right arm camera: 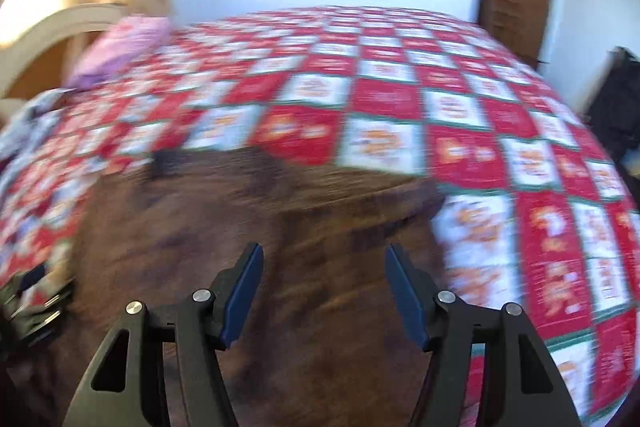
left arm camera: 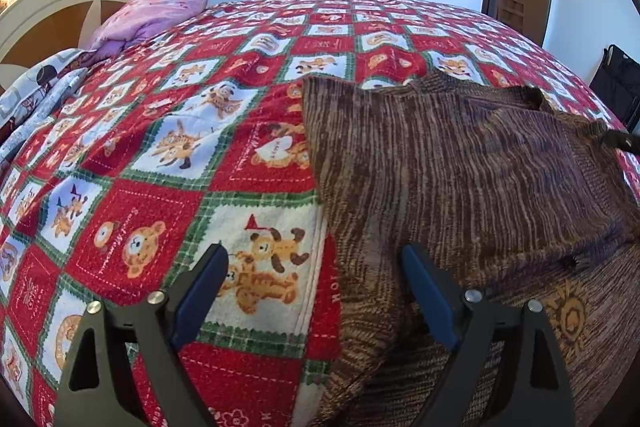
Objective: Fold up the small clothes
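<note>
We have a brown knit sweater (left arm camera: 460, 163) on the checkered bedspread (left arm camera: 160, 147), filling the right half of the left wrist frame, partly folded, a sleeve or flap laid across its upper right. Its long axis runs from lower centre up toward upper right.

Left gripper (left arm camera: 316, 291) sits at bottom centre, jaws wide apart, holding nothing. It straddles the sweater's left edge: left finger over bedspread, right finger over knit. So the edge is right between the fingers, a short reach forward.

Right gripper (right arm camera: 324, 291) is also spread wide, empty, the sweater (right arm camera: 280, 227) directly under and ahead of it at frame centre; view heavily blurred, so contact we cannot tell.

We judge both are near the fabric; the left is better placed for an edge grab.

Pink bedding (left arm camera: 152, 15) lies upper left, well apart.
</note>
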